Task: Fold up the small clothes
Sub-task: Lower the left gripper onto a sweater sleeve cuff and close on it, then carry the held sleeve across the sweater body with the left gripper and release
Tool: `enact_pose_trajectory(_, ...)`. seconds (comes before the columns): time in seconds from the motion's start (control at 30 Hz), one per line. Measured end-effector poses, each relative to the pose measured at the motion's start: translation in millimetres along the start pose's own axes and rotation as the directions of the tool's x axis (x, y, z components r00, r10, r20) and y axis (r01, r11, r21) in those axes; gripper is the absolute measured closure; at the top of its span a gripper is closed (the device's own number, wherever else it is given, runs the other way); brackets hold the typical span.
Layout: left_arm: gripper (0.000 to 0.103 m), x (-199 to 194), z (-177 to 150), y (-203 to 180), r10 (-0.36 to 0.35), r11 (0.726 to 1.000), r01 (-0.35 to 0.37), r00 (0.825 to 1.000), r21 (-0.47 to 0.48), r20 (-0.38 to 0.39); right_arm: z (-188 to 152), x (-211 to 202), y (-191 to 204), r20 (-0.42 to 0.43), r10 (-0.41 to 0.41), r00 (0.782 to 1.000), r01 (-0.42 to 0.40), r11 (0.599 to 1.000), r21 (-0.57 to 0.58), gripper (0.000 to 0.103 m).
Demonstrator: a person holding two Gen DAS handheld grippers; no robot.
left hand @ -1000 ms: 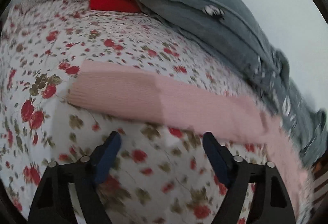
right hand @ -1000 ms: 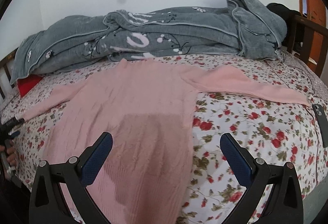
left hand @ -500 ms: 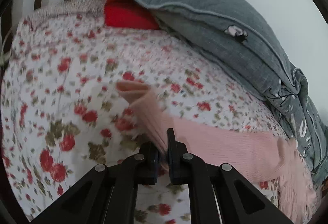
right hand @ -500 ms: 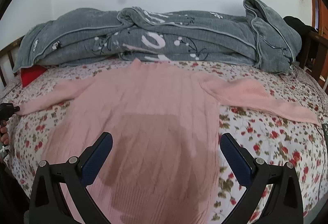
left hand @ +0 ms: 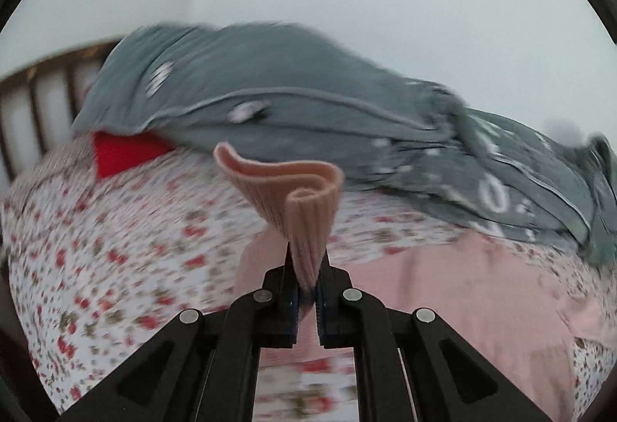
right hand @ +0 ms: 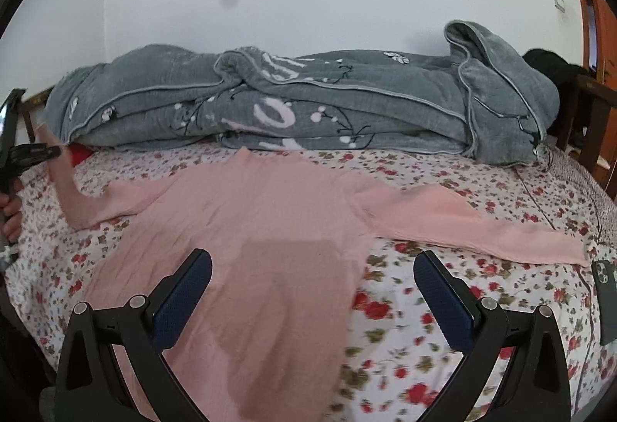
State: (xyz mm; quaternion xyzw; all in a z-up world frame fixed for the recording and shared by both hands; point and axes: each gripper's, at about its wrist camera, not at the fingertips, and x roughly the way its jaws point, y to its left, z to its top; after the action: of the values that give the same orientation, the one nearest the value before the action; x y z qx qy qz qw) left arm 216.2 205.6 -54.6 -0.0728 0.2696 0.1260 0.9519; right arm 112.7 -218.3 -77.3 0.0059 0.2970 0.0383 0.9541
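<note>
Left hand-held gripper [left hand: 306,267]: you have its jaws clamped on the cuff end of the pink sweater's [right hand: 246,229] sleeve [left hand: 297,206], and the ribbed cuff curls up above the fingertips, raised off the bed [right hand: 443,310].

Your left hand [right hand: 9,210]: in the right wrist view it shows at the far left edge, holding that hand-held gripper [right hand: 38,152], with the sleeve hanging down from it to the floral sheet.

Red item [left hand: 123,152]: it lies at the left near the headboard slats [left hand: 42,105], partly tucked under the grey blanket [right hand: 308,105].

Pink sweater: its body lies flat on the middle of the bed, neck towards the blanket, hem towards you.

Grey blanket: it is heaped along the far side of the bed against the wall, just behind the sweater's collar and apart from both sleeves.

Right hand-held gripper [right hand: 312,300]: its blue-padded fingers stand wide apart, gripping nothing, above the sweater's lower body and the sheet beside it.

Right sleeve [right hand: 482,225]: it stretches flat across the sheet towards the bed's right edge.

Phone [right hand: 605,287]: a dark phone lies on the sheet just beyond that sleeve's cuff, at the right edge.

Wooden furniture [right hand: 590,113]: it stands at the far right past the blanket.

View difference: only the left wrist view shows the clamped cuff close up, though blurred; only the right wrist view shows the whole sweater, the phone and the wooden furniture.
</note>
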Motion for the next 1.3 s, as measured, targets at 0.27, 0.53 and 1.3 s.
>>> enact_pose_trajectory(0.27,0.096,1,-8,-158,-0.154,0.979,0.155,0.988,0.131,-0.020,-4,-14,-36,0.006,0.065,0.998,-0.065,0.996,0.058,0.000)
enact_pose_trajectory(0.53,0.096,18,-38,-277,-0.262,0.936,0.284,0.956,0.206,-0.129,-17,-29,-58,0.029,0.007,1.000,-0.007,1.000,-0.008,0.000)
enact_pose_trajectory(1.3,0.046,34,-89,-291,-0.446,0.834,0.515,0.840,0.199,-0.310,-3,47,-89,-0.042,-0.016,0.999,0.020,0.997,0.076,0.005)
